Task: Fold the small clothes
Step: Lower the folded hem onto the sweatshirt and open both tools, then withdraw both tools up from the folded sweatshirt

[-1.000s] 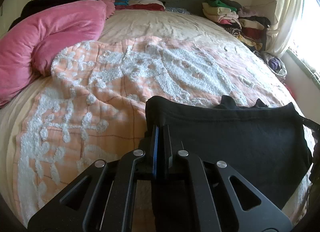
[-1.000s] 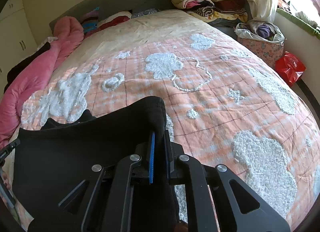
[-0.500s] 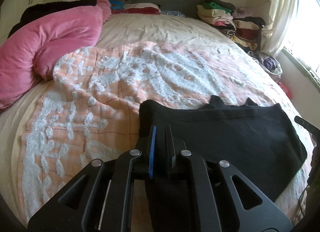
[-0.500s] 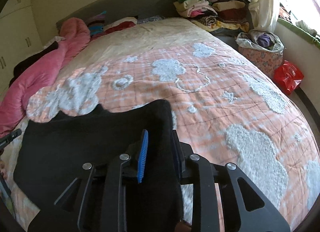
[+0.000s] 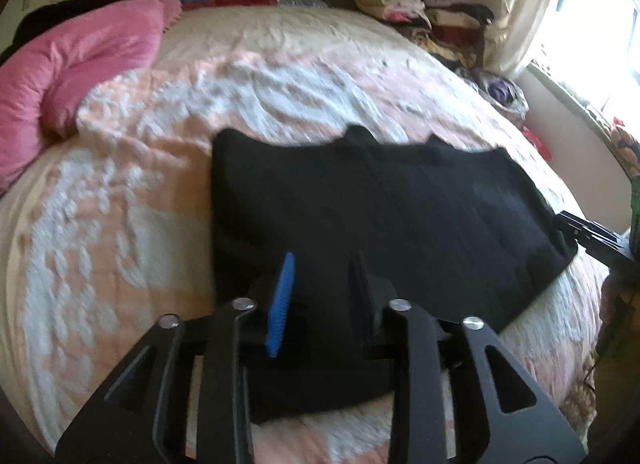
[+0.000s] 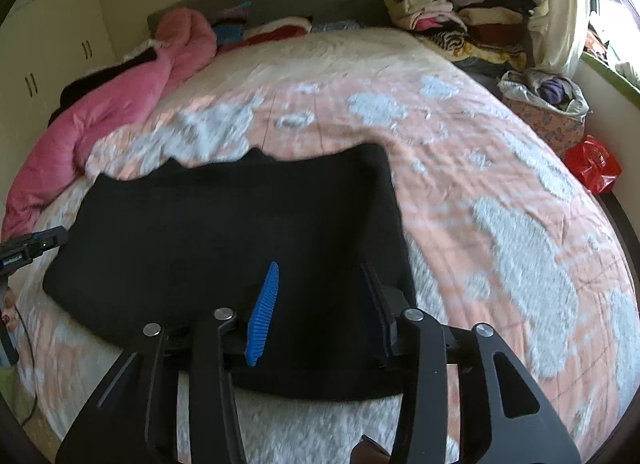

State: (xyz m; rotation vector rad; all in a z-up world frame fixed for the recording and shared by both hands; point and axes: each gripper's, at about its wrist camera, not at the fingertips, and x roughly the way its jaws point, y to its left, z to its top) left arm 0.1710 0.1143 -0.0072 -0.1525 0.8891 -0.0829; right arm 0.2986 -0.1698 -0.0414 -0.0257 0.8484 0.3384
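A black garment [image 5: 384,216] lies spread flat on the peach and white bedspread [image 5: 120,192], near the bed's front edge. It also shows in the right wrist view [image 6: 240,220]. My left gripper [image 5: 322,260] is open above the garment's near left part, holding nothing. My right gripper [image 6: 320,268] is open above its near right part, also empty. The right gripper's tip [image 5: 588,232] shows at the right edge of the left wrist view, and the left gripper's tip [image 6: 32,244] shows at the left edge of the right wrist view.
A pink duvet [image 5: 72,60] is bunched along the bed's left side. Stacks of folded clothes [image 6: 452,16] sit at the far right corner. A bag of clothes [image 6: 552,100] and a red bag [image 6: 592,164] sit on the floor right of the bed.
Both grippers opened and let go of the black garment, which dropped flat onto the bedspread. Both grippers pulled back and up from it.
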